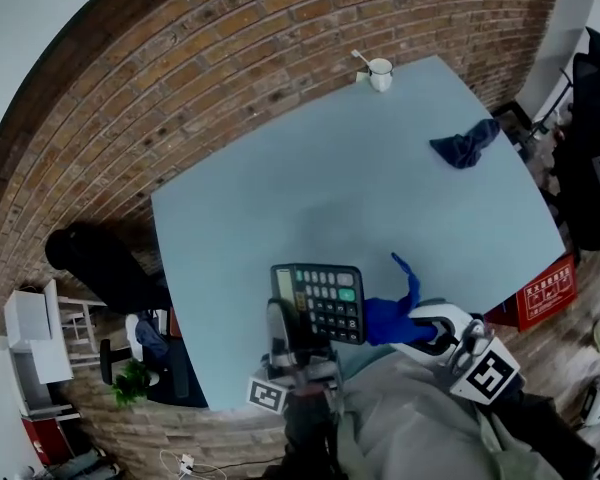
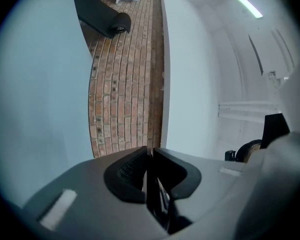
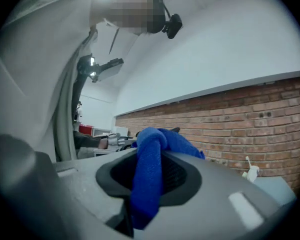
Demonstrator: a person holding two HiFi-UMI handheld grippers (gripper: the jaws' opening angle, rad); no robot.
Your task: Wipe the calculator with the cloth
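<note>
Calculator (image 2: 151, 186) edge-on in left gripper (image 2: 149, 154) jaws | cloth (image 3: 149, 179) held in right gripper (image 1: 420, 330) jaws, pads partly hidden

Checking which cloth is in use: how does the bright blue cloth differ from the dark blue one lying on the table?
The bright blue cloth is clamped in the right tongs beside the calculator; the dark blue cloth lies loose on the table, nothing touching it. The bright blue cloth is at the table's near edge; the dark blue cloth sits farther off, by its right edge. Both are bunched up.
</note>
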